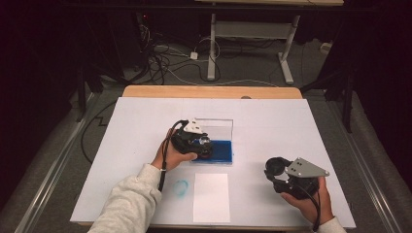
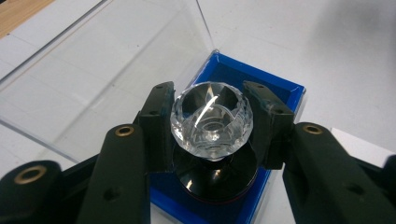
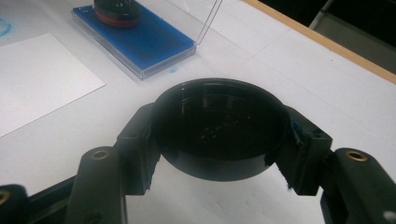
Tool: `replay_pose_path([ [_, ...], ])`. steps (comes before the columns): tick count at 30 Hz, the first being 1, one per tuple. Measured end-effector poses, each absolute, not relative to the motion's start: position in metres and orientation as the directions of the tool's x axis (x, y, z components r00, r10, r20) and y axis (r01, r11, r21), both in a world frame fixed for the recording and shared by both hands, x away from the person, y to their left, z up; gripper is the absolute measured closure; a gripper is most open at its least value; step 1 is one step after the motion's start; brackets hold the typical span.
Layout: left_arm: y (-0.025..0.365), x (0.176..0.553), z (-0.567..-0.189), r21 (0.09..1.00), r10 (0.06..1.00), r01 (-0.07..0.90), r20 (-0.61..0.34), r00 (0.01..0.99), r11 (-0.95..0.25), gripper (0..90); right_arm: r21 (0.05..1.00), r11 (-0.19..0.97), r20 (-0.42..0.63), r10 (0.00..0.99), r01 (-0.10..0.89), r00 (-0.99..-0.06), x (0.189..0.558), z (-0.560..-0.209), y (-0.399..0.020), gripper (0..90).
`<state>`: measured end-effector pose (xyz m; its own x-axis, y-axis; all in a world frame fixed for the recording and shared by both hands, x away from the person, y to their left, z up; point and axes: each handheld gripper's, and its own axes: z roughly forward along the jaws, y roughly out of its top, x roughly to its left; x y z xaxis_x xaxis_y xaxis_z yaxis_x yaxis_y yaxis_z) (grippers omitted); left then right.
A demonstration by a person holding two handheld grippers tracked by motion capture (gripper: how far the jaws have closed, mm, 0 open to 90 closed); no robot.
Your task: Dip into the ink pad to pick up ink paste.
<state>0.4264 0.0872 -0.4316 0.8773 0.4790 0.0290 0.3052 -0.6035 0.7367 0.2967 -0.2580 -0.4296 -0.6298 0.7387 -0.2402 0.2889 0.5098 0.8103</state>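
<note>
The left gripper (image 2: 212, 123) is clenching the stamp (image 2: 212, 122) by its crystal knob, its base sitting on the blue pad (image 2: 280, 88) mid-table. The right gripper (image 3: 219, 135) is gripping the black cap (image 3: 219, 128), hovering near right of the paper (image 1: 211, 196)
</note>
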Motion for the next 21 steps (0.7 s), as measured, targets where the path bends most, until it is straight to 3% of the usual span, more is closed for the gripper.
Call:
replay_pose_path([
  [21, 0.0882, 0.4235, -0.4352, 0.739, 0.483, 0.315, 0.016, 0.875, -0.596, 55.0, 0.804, 0.516, -0.240, 0.735, 0.295, -0.634, 0.2930, -0.4311, -0.2595, 38.4],
])
